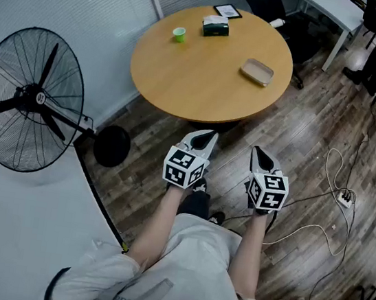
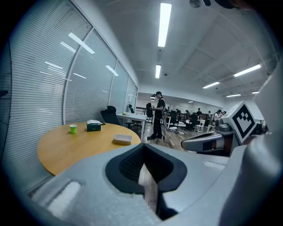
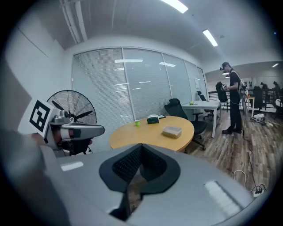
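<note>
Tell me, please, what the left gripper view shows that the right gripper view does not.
Only the left gripper view shows the right gripper, at its right edge, jaws together. Only the right gripper view shows the left gripper, also shut, the standing fan behind it and a white cable on the floor. Both show the round wooden table with a green cup, a dark green box and a shallow tray, plus a person standing beyond it.
</note>
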The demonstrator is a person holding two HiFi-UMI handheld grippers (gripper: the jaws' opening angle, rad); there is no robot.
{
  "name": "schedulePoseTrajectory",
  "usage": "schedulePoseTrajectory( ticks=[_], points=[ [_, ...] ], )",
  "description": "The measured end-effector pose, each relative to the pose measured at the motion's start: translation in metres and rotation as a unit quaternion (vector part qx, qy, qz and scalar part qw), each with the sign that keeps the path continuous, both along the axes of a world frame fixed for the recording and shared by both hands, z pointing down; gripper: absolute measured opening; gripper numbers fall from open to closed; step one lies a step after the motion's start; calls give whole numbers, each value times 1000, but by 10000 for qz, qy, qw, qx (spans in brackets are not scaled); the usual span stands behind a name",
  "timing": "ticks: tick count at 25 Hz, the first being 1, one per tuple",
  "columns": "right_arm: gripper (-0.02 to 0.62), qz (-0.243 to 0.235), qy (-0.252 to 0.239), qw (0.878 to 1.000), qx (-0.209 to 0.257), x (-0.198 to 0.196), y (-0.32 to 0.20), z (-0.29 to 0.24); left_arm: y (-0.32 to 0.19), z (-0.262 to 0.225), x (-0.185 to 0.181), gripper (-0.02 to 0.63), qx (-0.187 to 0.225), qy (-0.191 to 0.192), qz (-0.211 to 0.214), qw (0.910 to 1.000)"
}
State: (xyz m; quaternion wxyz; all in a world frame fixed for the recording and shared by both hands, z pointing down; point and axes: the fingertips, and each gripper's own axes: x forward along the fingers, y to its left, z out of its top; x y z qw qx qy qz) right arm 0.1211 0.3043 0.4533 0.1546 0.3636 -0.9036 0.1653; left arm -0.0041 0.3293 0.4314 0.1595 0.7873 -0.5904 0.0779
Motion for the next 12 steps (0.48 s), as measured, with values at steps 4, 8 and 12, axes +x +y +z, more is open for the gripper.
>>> schedulePoseTrajectory(
  ticks=[4, 8, 12],
  points=[
    [0, 53, -119, 9999, 48, 6, -8, -4, -5, -3, 2, 2, 35, -36, -20, 10000],
    [0, 162, -630, 9979, -31, 9, -18, -12, -11, -4, -11, 2, 35, -46, -143, 9999],
    [0, 160, -580, 9982, -81, 12, -29, -4, -24, 2, -24, 2, 5, -14, -273, 9996]
  ],
)
